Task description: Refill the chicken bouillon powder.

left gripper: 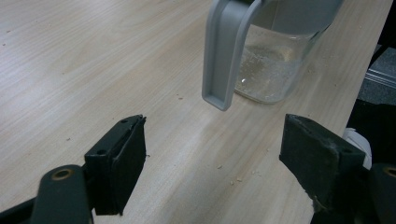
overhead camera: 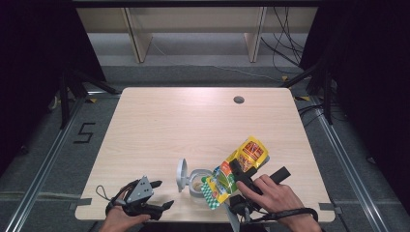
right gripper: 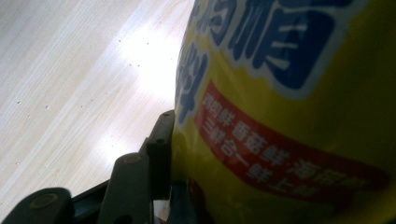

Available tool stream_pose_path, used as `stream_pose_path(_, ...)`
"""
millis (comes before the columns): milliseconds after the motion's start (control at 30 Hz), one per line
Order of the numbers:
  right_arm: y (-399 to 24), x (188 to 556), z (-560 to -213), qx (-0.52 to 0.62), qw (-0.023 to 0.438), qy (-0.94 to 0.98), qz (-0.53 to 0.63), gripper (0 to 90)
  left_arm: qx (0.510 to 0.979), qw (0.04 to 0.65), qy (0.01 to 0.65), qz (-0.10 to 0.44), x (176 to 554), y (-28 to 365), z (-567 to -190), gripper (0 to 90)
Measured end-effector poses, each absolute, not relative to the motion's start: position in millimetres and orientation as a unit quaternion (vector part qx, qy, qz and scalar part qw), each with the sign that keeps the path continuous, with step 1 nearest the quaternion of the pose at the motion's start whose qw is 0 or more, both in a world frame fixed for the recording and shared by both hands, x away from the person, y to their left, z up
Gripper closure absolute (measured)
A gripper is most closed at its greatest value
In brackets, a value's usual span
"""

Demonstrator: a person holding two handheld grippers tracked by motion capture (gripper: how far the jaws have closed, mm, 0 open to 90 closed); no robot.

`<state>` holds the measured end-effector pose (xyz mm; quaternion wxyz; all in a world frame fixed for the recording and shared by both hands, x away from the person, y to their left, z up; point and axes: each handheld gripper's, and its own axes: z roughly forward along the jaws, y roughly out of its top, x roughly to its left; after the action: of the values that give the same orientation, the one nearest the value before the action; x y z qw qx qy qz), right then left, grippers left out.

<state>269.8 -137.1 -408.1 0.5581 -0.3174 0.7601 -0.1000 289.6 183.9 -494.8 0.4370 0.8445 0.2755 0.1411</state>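
Two tools near front table edge; right tool grips yellow pouch; left tool wide, empty.

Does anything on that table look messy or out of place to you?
Small crumbs lie scattered on the table in front of the clear jar, whose grey lid hangs open. The yellow packet is tipped over the jar, clamped in the right hand-held gripper. Nothing looks broken.
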Motion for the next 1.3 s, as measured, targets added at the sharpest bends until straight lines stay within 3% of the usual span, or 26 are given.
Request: stream_pose_path(1300,-133.0,269.0,-407.2,-0.346,0.549,0.752,-0.115,54.1,0.846,0.438,0.263,0.15,290.8,184.0,-495.0,21.8)
